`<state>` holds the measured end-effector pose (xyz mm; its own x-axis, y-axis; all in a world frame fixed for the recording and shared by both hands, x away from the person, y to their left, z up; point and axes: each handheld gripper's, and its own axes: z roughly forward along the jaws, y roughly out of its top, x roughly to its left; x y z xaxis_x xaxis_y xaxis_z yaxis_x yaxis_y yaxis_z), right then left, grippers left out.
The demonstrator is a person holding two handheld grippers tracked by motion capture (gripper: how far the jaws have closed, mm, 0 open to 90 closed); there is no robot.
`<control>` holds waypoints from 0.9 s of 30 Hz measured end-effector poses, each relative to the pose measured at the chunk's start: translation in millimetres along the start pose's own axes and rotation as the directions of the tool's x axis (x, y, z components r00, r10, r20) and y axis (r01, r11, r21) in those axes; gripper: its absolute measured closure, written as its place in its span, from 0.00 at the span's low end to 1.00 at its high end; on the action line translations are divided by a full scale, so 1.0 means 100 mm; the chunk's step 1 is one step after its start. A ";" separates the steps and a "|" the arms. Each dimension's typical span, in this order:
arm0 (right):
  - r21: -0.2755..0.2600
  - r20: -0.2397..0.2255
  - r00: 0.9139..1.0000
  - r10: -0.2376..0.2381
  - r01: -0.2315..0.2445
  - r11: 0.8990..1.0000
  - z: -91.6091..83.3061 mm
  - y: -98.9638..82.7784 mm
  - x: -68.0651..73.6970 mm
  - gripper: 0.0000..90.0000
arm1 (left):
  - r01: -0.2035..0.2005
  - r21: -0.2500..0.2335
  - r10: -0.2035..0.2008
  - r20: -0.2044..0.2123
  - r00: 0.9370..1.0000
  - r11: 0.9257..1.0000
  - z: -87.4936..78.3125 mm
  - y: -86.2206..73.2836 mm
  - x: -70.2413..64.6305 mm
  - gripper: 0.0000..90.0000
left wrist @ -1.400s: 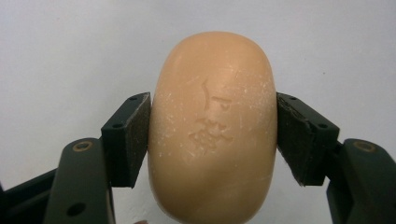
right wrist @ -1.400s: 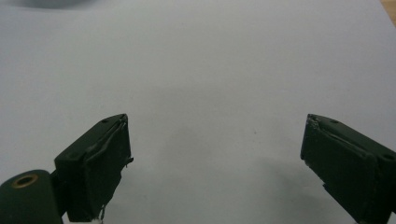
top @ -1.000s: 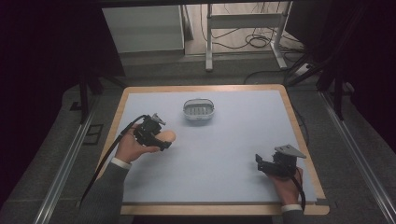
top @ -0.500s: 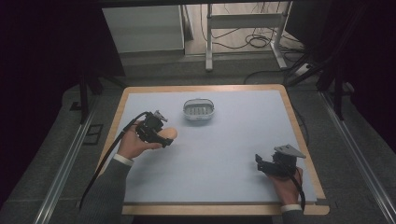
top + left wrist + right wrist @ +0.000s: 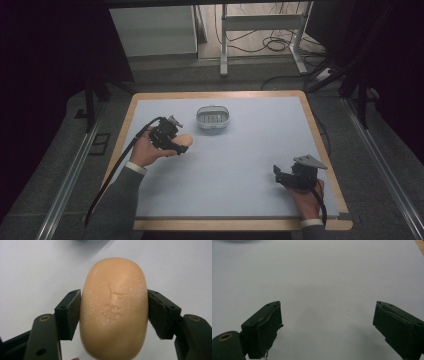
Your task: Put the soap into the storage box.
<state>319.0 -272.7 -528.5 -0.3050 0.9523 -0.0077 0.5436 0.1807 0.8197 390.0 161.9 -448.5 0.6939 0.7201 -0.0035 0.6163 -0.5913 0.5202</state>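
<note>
I'm pinching the soap bar (image 5: 113,310) across its width w/ my left gripper (image 5: 176,144), near the desk's left edge, lifting it so it can reach the soap dish (image 5: 213,118). Right gripper (image 5: 327,327) is resting spread, empty, by the desk's right edge.

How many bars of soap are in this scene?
1. The soap bar is clamped between the pads of the left gripper, left of the table's middle, just short of the soap dish. The dish looks empty, though its inside is hard to make out.
</note>
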 end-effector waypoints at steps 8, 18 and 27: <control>0.001 0.000 1.000 -0.003 0.003 1.000 0.00 0.00 0.00 0.09 | -0.003 -0.001 0.003 -0.006 1.000 1.000 0.02 0.08 0.01 0.36; 0.002 -0.002 1.000 -0.001 0.001 1.000 0.00 0.00 0.00 0.10 | -0.013 0.010 0.013 -0.005 1.000 1.000 0.07 0.16 0.02 0.36; 0.004 -0.002 1.000 -0.002 0.002 1.000 0.00 0.00 0.00 0.10 | -0.005 0.009 0.005 0.005 1.000 1.000 0.09 0.19 0.06 0.36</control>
<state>319.5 -272.5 -528.7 -0.3075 0.9515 -0.0082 0.5462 0.1836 0.8173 409.3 151.6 -446.8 0.6988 0.7153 -0.0049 0.6159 -0.5983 0.5125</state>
